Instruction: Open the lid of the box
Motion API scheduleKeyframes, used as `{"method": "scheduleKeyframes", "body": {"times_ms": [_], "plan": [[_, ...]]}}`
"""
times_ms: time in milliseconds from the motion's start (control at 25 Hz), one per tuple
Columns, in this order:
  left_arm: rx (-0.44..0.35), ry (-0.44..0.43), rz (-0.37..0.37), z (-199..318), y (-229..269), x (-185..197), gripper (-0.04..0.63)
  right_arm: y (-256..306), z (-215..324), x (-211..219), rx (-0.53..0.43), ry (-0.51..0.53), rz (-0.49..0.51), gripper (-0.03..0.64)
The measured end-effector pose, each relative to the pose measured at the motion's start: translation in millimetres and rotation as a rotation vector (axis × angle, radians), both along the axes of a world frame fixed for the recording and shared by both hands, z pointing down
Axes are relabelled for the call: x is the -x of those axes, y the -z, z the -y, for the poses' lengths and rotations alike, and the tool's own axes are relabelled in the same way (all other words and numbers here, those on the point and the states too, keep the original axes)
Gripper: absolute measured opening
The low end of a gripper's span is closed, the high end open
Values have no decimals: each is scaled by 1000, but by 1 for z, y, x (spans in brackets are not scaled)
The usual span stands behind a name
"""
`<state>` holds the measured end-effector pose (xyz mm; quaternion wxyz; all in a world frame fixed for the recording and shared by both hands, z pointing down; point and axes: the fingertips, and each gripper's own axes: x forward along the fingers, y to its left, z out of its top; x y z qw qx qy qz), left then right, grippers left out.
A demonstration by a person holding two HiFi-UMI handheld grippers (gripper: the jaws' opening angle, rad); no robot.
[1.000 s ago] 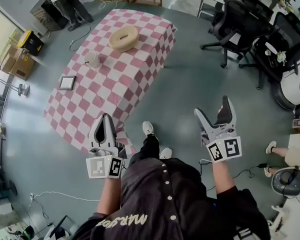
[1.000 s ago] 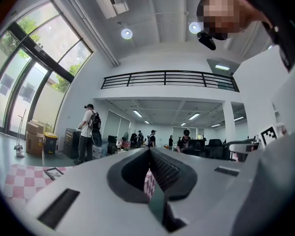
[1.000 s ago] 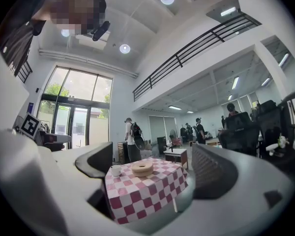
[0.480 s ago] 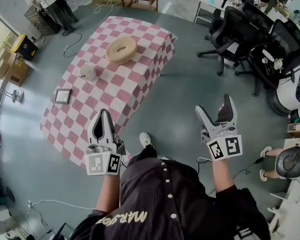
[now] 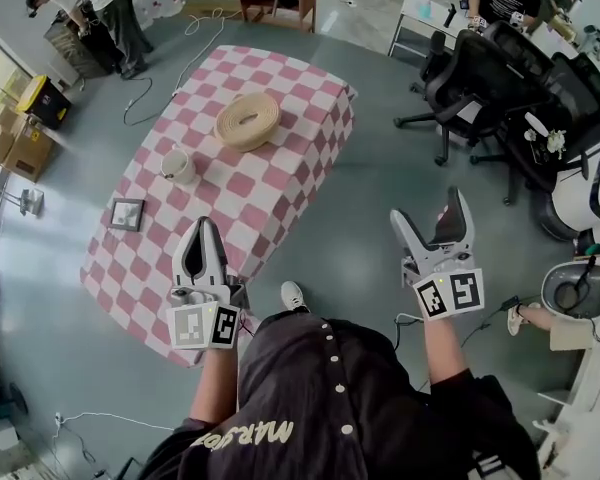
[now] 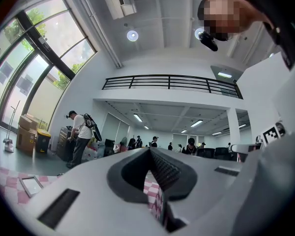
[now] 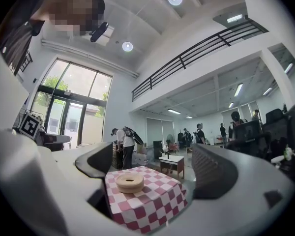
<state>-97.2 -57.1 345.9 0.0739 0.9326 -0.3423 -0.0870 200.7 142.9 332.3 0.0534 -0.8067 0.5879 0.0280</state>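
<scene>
Head view: I stand on the grey floor at the near end of a bench [image 5: 270, 183] draped in a pink-and-white checked cloth. The round tan box [image 5: 247, 120], lid on, sits towards the bench's far end. A white cup [image 5: 178, 166] and a small square frame [image 5: 126, 213] lie nearer me on the left. My left gripper [image 5: 202, 230] hangs over the bench's near corner, and my right gripper [image 5: 428, 218] is over bare floor, well apart from the box. Black office chairs [image 5: 470, 78] stand to the right.

Left gripper view: my jaws are pressed together with nothing in them, and checked cloth shows below.

Right gripper view: my jaws are spread and empty. The round tan box [image 7: 130, 182] shows far off between them.
</scene>
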Motion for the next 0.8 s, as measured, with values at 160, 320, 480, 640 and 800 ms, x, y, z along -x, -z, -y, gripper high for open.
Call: {"method": "scheduleKeyframes", "body": {"times_ms": [160,320,480,640,800], "plan": [[6,2,-7,22,-3,-3,9,1,22,-2,1,2,-9,489],[10,-8,-18,43,-4,-7,9,-1,39,-4,6,-4,-10,488],[15,-20,-26,64,-7,-11,9,-1,55,-5,9,-17,-18,489],[11,-39,-24,80,-8,-15,9,-3,67,-5,10,-30,-16,488],[24,-58,-10,92,-15,-19,9,-11,77,0,21,-29,-9,488]]}}
